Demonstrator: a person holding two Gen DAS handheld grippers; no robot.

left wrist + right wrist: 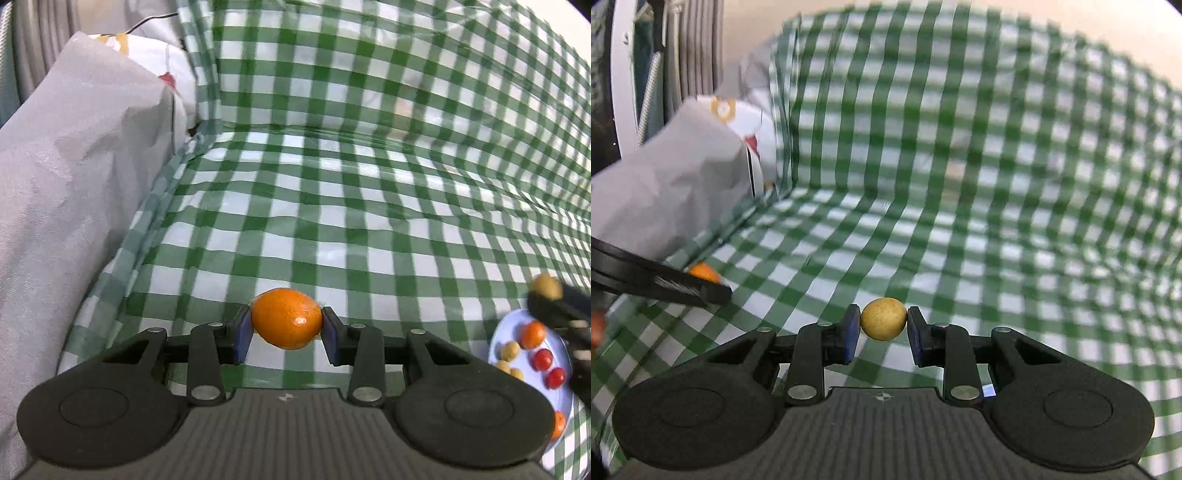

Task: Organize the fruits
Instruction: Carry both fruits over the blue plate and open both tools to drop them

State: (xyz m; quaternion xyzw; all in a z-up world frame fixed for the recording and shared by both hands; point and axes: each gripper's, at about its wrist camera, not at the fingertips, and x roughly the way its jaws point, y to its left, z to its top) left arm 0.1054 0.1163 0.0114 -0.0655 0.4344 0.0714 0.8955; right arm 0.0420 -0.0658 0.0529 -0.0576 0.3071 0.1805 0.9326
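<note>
The orange fruit (286, 318), a small mandarin-like one with a glossy skin, is sitting crosswise between the blue pads of the left claw (287, 328), which is closing on it about a third of the way open, both pads pressing its ends. It is being carried clear of the cloth, held by its long axis, probably so that it cannot roll out. The right claw (882, 325) is pinching a small tan round fruit (883, 319) in the same manner, narrower still, pads touching it on both sides; the left wrist view is showing that same fruit raised above the plate (511, 328). Judging by this, each claw is taking one kind of fruit away for sorting, one piece apiece.

The pale blue plate is lying at the right edge of the left wrist view, still bearing a mixed lot: two red cherry tomatoes (549, 368), another orange fruit, and several tan ones (511, 350). So a good deal of sorting is remaining, I judge.

Everything is resting on a tabletop under a green-and-white checked cloth (369, 221), which is also running up behind as a backdrop, glossy and creased. At the left a grey fabric bundle (74, 184) is leaning against the cloth's edge, with a white printed cloth (155, 55) behind it. Where the sorted fruits are meant to go is not showing in either view.
</note>
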